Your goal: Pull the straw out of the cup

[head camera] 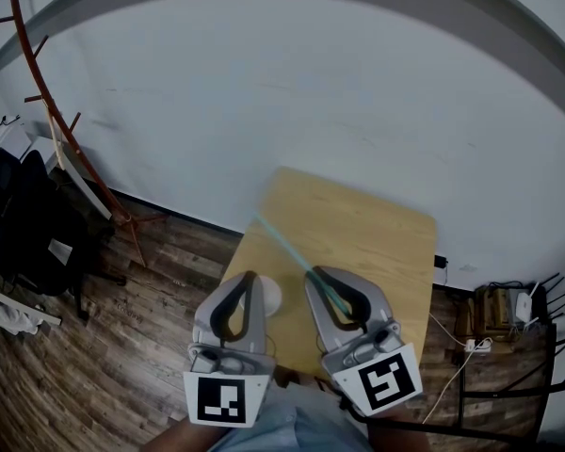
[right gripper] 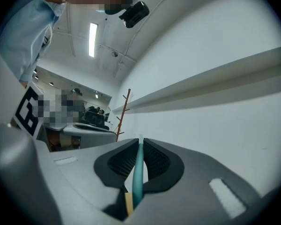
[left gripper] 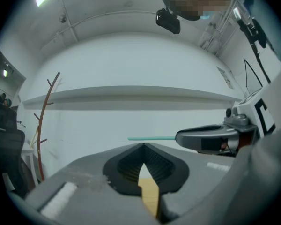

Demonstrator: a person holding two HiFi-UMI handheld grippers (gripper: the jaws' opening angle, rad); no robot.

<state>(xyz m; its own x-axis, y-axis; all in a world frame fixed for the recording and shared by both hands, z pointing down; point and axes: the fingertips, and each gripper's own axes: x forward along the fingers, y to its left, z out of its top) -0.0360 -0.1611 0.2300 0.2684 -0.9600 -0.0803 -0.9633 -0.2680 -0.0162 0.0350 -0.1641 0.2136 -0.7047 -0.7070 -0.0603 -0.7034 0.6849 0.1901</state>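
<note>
My right gripper [head camera: 314, 275] is shut on a teal straw [head camera: 281, 243], which sticks out up and to the left over the wooden table [head camera: 377, 234]. In the right gripper view the straw [right gripper: 137, 172] runs lengthwise between the pressed jaws. A white cup [head camera: 270, 297] stands on the table between the two grippers, mostly hidden by my left gripper [head camera: 248, 277]. The straw is clear of the cup. In the left gripper view the jaws meet at their tips [left gripper: 143, 145] with nothing between them, and the straw [left gripper: 152, 138] and right gripper [left gripper: 208, 139] show to the right.
A reddish coat rack [head camera: 66, 130] stands against the white wall at the left. A black chair [head camera: 24, 224] is on the wood floor at far left. Cables and a small shelf unit [head camera: 499, 314] sit right of the table.
</note>
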